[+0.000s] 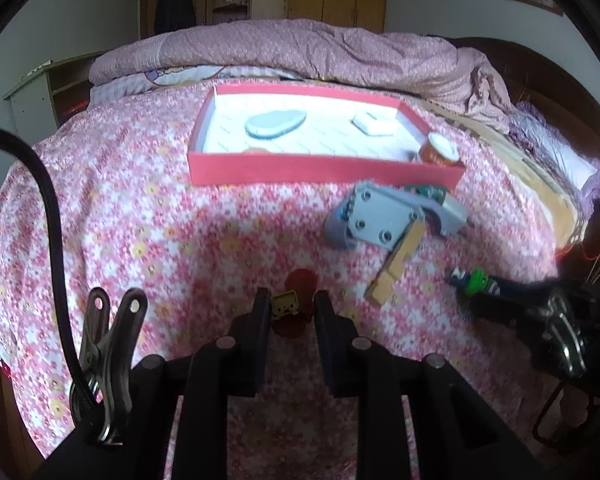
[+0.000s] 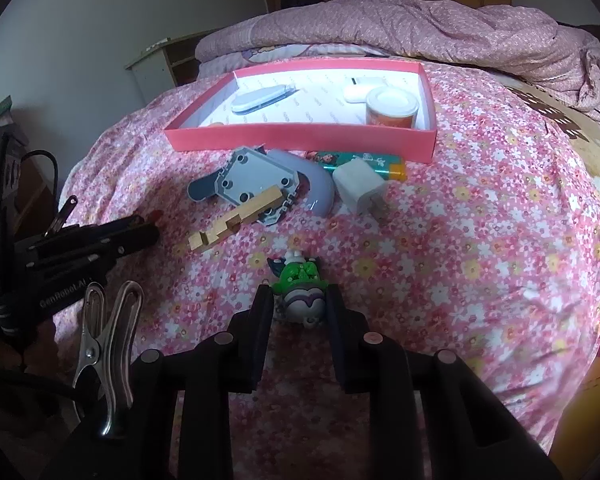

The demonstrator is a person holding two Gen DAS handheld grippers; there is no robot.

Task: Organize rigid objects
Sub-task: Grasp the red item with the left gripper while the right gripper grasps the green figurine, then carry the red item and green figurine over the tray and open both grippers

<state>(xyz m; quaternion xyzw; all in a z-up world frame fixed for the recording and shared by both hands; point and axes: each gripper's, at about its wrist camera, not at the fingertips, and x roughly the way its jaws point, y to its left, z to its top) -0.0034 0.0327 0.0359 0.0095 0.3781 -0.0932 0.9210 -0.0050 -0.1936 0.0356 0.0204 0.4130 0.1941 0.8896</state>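
Note:
My left gripper (image 1: 292,300) has its fingers around a small red clip with a yellow face (image 1: 294,306) on the flowered bedspread; they look shut on it. My right gripper (image 2: 298,300) has its fingers on both sides of a green and white toy figure (image 2: 300,288), apparently shut on it; this also shows in the left wrist view (image 1: 474,280). A red-walled box (image 1: 324,168) (image 2: 300,140) holds a grey-blue oval case (image 1: 276,122), a white block (image 1: 374,120) and an orange jar with a white lid (image 2: 392,110).
In front of the box lie a grey plastic plate (image 2: 256,180), a curved grey part (image 2: 320,184), a wooden clothespin (image 2: 236,224), a white charger plug (image 2: 362,188) and a green lighter (image 2: 360,162). A folded pink quilt (image 2: 420,24) lies behind.

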